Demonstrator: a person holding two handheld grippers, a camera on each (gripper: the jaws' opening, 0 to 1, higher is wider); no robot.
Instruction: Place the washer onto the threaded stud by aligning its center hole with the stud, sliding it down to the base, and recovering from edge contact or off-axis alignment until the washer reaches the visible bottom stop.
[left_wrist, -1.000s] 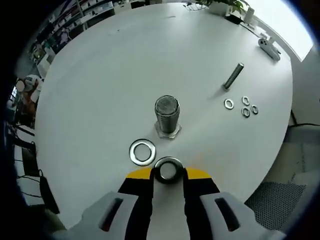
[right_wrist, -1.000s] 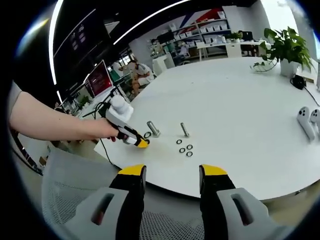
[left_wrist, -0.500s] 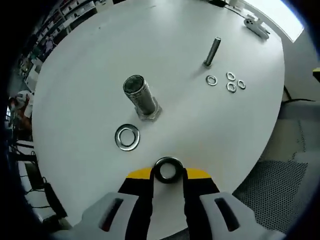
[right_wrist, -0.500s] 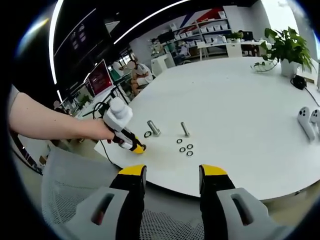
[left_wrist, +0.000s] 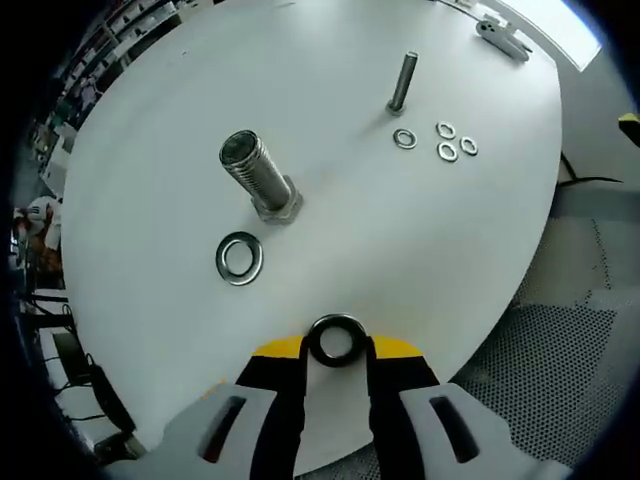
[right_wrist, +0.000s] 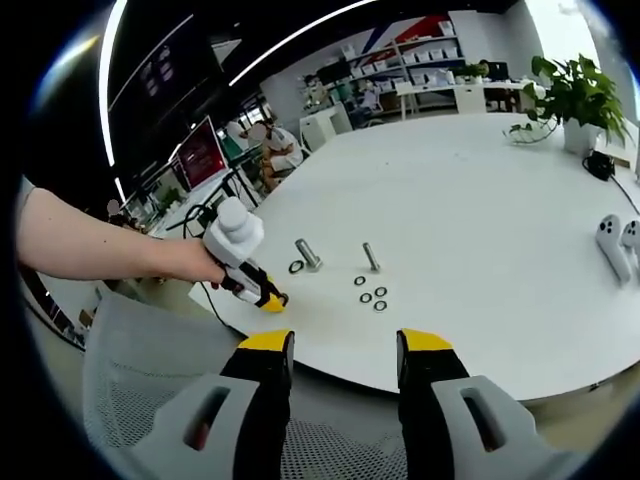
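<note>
Washer (left_wrist: 337, 341) pinched in left gripper (left_wrist: 336, 352) for carrying toward threaded stud (left_wrist: 258, 179); right gripper (right_wrist: 333, 352) spread, idle.

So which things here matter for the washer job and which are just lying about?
For the job:
washer in the left gripper
big stud

Lying about:
loose washer beside the stud
thin bolt
four small washers
controllers
plant
</note>
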